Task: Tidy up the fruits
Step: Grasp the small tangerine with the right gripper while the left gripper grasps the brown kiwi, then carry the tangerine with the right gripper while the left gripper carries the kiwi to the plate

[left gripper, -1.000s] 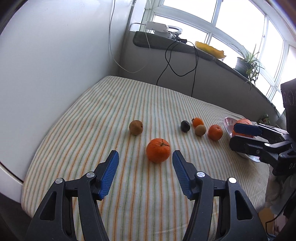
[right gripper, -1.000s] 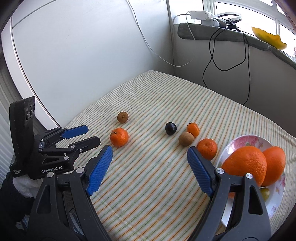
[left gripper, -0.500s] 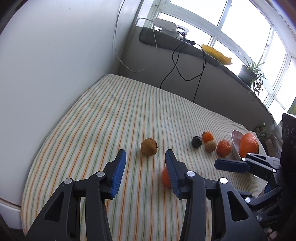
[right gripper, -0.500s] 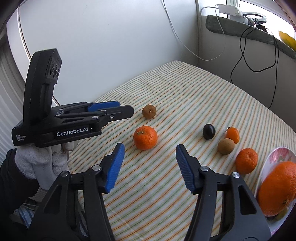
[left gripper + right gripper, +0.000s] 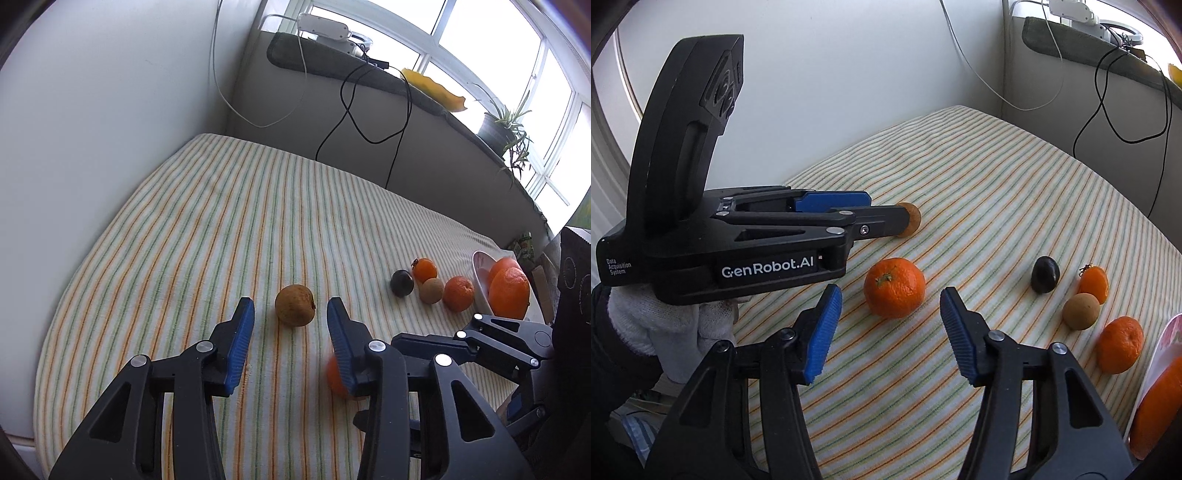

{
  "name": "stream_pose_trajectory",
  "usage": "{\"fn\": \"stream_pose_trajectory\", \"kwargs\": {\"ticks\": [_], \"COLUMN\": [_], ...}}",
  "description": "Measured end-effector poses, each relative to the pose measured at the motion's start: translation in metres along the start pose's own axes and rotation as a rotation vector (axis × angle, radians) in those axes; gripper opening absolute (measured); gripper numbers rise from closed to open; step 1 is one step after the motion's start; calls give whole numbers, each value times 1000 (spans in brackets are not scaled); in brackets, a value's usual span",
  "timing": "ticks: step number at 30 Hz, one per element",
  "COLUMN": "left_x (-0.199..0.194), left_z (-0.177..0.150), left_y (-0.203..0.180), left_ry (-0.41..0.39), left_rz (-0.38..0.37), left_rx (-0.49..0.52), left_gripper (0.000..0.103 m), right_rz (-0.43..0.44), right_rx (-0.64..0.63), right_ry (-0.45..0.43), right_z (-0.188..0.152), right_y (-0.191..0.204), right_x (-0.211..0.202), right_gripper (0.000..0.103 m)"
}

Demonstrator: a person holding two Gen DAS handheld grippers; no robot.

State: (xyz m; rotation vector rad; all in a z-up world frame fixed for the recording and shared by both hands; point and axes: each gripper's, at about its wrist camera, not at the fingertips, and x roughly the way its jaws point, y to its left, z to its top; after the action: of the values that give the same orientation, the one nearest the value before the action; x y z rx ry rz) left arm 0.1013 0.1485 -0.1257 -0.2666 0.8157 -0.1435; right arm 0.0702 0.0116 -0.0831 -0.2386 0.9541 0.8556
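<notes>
Wall (image 5: 92,110): standing at far left, bounding the striped cloth (image 5: 240,206) on that side.
Left gripper (image 5: 290,325): pointing down at the brown fruit (image 5: 295,305); jaws closing, blue pads flanking it w/ gaps both sides, not pressing yet. Judged: lining up for a pinch.
Brown fruit: sitting alone on the cloth, well apart from the plate, so prob. the first stray being collected.
Gloved hand (image 5: 661,325): gripping the left tool from below, seen in right wrist view.
Mandarin (image 5: 894,287): lying just beside the left tool, ahead of the right gripper (image 5: 888,314); mostly hidden behind a jaw in left wrist view.
Right gripper: hovering short of the mandarin; jaws part spread, nothing between pads, no contact showing. Judged: aiming to take it next.
Dark plum (image 5: 1045,274): resting near the centre-right cluster.
Small orange fruit w/ stem (image 5: 1093,284): touching, or nearly touching, the tan round fruit (image 5: 1081,311).
Second mandarin (image 5: 1120,345): sitting near the plate rim.
Plate (image 5: 480,284): at right edge, holding two big oranges (image 5: 509,293); judged the collecting spot, since fruit is already piling there.
Sill (image 5: 369,70): carrying cables, a yellow dish, a potted plant (image 5: 502,125); not part of the job.
</notes>
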Motion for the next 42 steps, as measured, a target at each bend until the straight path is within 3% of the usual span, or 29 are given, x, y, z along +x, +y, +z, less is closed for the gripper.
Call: {"fn": "stream_pose_trajectory", "kwargs": {"ticks": [8,10,21,22,42], "left_x": [7,7,10,9,3], "left_z": [1,1,0,0,-3], "left_y": [0,-1,-5,-5,-8], "left_ry": [14,13,11,9,-12], "left_rz": [-8,-8,-14,-15,-21], "left_rx": [-1,0,11,9,8], "left_gripper": [35,34,22,22,22], "right_rz": [-7,-6,-8,-9,-30], "right_rx": [1,4,-7,-5,-1], "right_ry": [19,21,41,44,19], "right_z": [3,3,4,4,-6], "right_y": [-3,-4,1,0,-7], "right_x": [12,13,21,21,-1], "right_gripper": [58,51,44,41,40]}}
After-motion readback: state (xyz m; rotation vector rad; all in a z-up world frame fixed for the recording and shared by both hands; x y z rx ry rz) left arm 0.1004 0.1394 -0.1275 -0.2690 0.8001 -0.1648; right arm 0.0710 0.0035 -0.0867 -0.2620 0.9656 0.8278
